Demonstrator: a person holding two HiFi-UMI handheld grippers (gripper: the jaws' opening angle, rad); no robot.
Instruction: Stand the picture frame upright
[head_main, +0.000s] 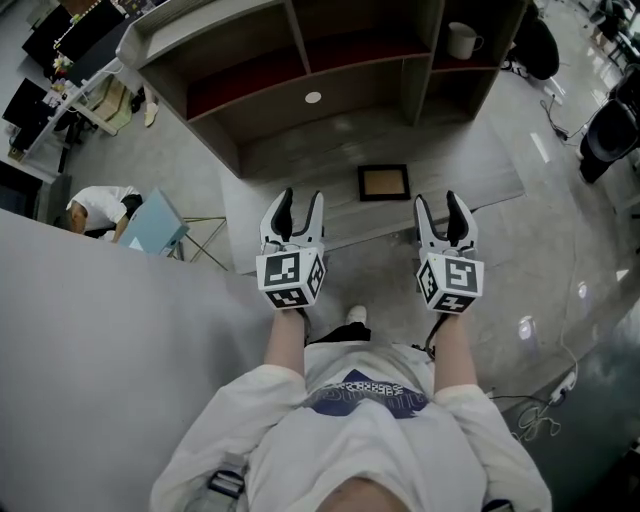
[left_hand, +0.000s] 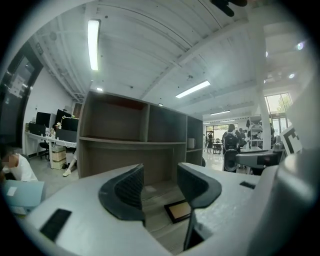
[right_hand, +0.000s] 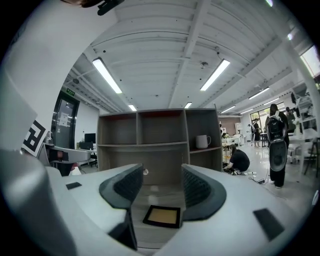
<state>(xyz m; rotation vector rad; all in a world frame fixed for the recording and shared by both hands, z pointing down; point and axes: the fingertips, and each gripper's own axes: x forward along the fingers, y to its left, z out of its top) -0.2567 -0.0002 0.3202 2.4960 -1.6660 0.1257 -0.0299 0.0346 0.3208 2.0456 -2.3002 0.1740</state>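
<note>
I have not started the job yet. The picture frame (head_main: 384, 182) lies flat on its back, glass side up. It is on the wooden board (head_main: 480, 165) at the foot of the big shelf (head_main: 350, 85). Nothing touches the frame.

My left gripper (head_main: 302, 200) hangs in the air on the near side of the frame, off to its left. My right gripper (head_main: 436, 202) hangs on the near side of the frame too, off to its right. Both are apart from it.

In the left gripper view, the two jaws are open wide with nothing between them. I only see the frame (left_hand: 179, 210) far off, low down through the gap. The right gripper view shows the same thing: its jaws are open wide and hold nothing. The frame (right_hand: 162, 215) lies on the board past them.

A white mug (head_main: 462, 40) sits up in the shelf, far behind the frame and to its right. I do not need it.

So all the work is left, I think. I must reach down to the frame, grab an edge, tip it up and let it stand.
</note>
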